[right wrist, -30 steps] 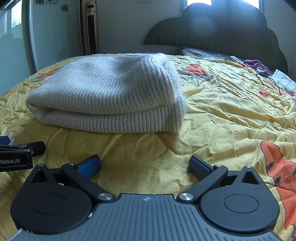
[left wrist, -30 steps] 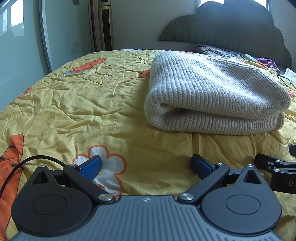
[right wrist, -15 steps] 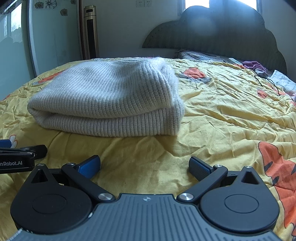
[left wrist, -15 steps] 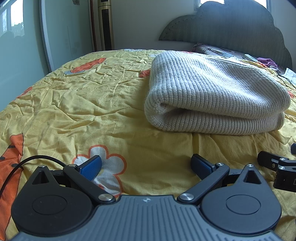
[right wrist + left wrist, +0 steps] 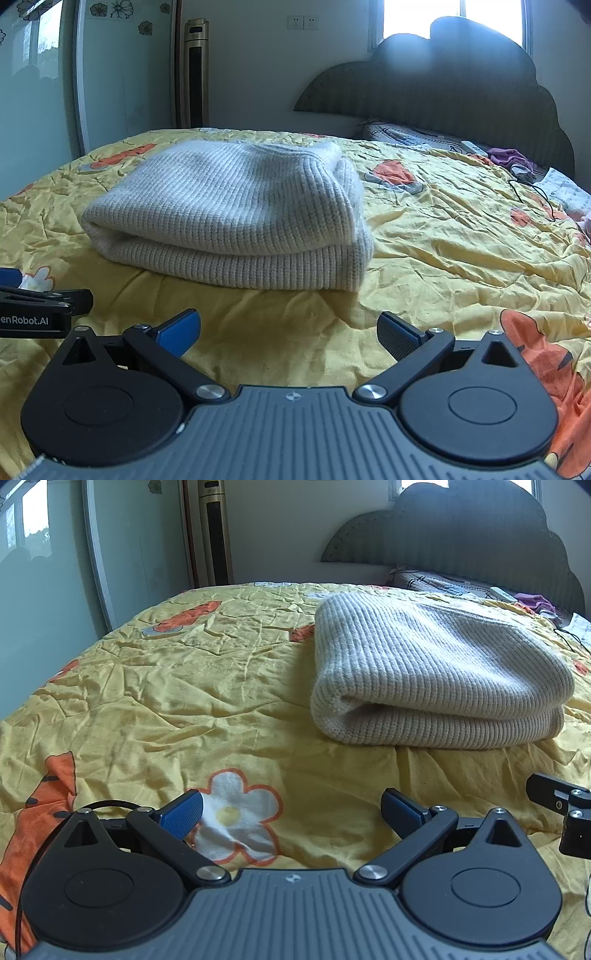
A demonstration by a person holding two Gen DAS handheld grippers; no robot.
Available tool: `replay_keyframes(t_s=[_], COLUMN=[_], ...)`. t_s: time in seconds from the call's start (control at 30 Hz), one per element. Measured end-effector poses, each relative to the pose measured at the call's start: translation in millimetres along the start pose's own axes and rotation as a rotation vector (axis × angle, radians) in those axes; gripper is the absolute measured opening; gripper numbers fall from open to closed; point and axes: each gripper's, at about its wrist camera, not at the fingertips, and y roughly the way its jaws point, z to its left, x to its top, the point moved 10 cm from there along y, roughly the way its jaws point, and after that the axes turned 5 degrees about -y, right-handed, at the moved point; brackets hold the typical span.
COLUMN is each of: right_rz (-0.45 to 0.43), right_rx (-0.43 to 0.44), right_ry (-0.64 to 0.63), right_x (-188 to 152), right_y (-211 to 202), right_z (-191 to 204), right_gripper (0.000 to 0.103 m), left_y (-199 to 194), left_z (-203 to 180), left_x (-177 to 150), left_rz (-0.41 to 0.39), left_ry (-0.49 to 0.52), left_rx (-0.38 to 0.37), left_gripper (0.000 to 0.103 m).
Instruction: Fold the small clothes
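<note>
A cream ribbed knit sweater (image 5: 436, 672) lies folded into a thick stack on the yellow bed cover (image 5: 184, 686); it also shows in the right wrist view (image 5: 236, 218). My left gripper (image 5: 291, 810) is open and empty, low over the cover, short of the sweater's left end. My right gripper (image 5: 290, 328) is open and empty, in front of the sweater's near edge. Each gripper shows at the edge of the other's view: the right one (image 5: 561, 812) and the left one (image 5: 40, 306).
The yellow bed cover (image 5: 461, 236) has orange and white flower prints. A dark headboard (image 5: 461, 96) stands behind, with a pillow (image 5: 406, 136), purple cloth (image 5: 511, 157) and a black cable (image 5: 535, 195) at the far right. A tall tower unit (image 5: 216, 535) and glass door stand at the far left.
Both grippers have pulled back and risen a little from the sweater, which looks smaller and lower in view. The sweater has not moved. Both grippers stay open.
</note>
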Motion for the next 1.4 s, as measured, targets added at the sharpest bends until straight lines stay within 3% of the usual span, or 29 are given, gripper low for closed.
replay_keyframes(t_s=[1.4], right_rz=[0.031], right_rx=[0.039], right_ry=[0.043], right_x=[-3], right_y=[-12], right_z=[4], right_gripper=[0.103], left_y=[-9], left_z=[-2], left_x=[-1], left_rz=[-0.003], left_ry=[0.016], left_rx=[0.002], left_gripper=[0.103])
